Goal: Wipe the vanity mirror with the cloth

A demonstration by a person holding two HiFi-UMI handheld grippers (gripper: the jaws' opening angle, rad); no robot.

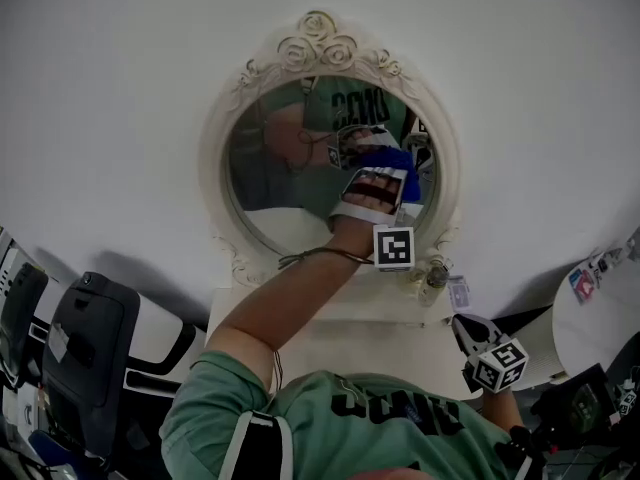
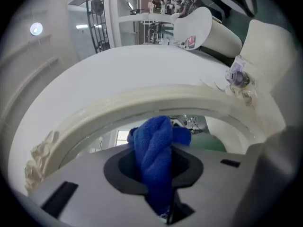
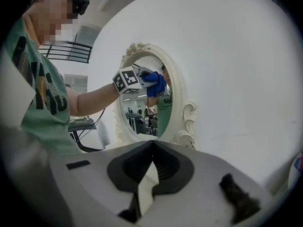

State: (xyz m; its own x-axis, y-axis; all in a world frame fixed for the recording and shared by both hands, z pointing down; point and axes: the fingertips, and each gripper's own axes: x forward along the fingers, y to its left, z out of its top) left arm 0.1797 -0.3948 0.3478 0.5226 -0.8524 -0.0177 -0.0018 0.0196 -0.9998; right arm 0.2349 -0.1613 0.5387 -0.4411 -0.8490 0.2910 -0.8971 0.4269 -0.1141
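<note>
An oval vanity mirror (image 1: 280, 168) in an ornate cream frame (image 1: 320, 43) hangs on the white wall. My left gripper (image 1: 375, 183) is raised to the right side of the glass, shut on a blue cloth (image 1: 392, 158) that presses against the mirror. In the left gripper view the bunched cloth (image 2: 154, 160) fills the gap between the jaws, just under the curved frame (image 2: 142, 103). The right gripper view shows the mirror (image 3: 142, 112) and the cloth (image 3: 156, 84) from the side. My right gripper (image 1: 462, 326) hangs low at the right, shut, with nothing in it (image 3: 151, 143).
A white vanity top (image 1: 340, 338) sits below the mirror, with a small glass bottle (image 1: 432, 278) by the frame's lower right. A black chair (image 1: 90, 348) stands at the left. A white round table (image 1: 600, 308) is at the right.
</note>
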